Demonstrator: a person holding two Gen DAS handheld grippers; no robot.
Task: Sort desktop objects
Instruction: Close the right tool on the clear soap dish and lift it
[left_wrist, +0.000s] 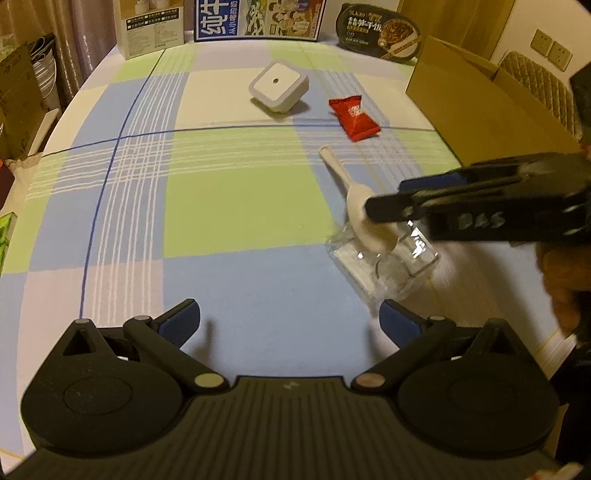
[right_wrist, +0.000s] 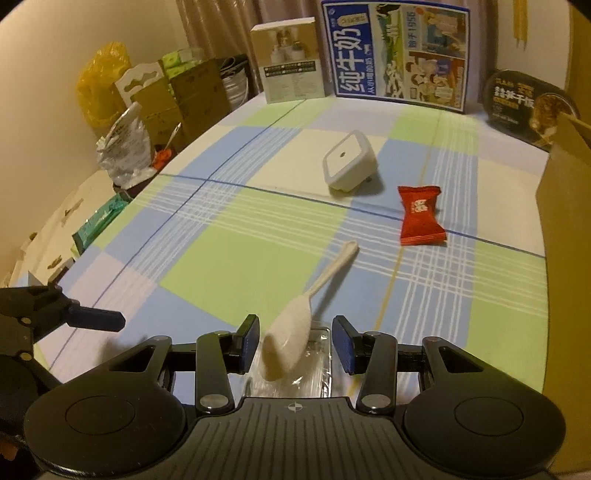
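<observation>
Right gripper (right_wrist: 295, 345) is angled down at the table with its 2 blue pads on either side of a clear plastic box (right_wrist: 295, 373). A white spoon (right_wrist: 306, 310) has its bowl resting on that box, handle sticking out over the checked tablecloth (right_wrist: 221, 266). The pads look right at the box's sides, but honestly I can't tell if they're actually squeezing it.

Left gripper (left_wrist: 290, 319) is hanging over a bare blue patch of the cloth, fingers spread wide, nothing between them. The clear box sits just past its right finger.

Further out, a red snack packet (right_wrist: 421, 216) lies near the spoon's handle tip, not touching it. A white square container (right_wrist: 349, 162) sits tilted just beyond that. A cardboard box (right_wrist: 565, 184) stands at the right edge. At the back, a milk carton (right_wrist: 399, 55), a smaller white carton (right_wrist: 290, 62) and a black noodle tub (right_wrist: 528, 105) are lined up.
</observation>
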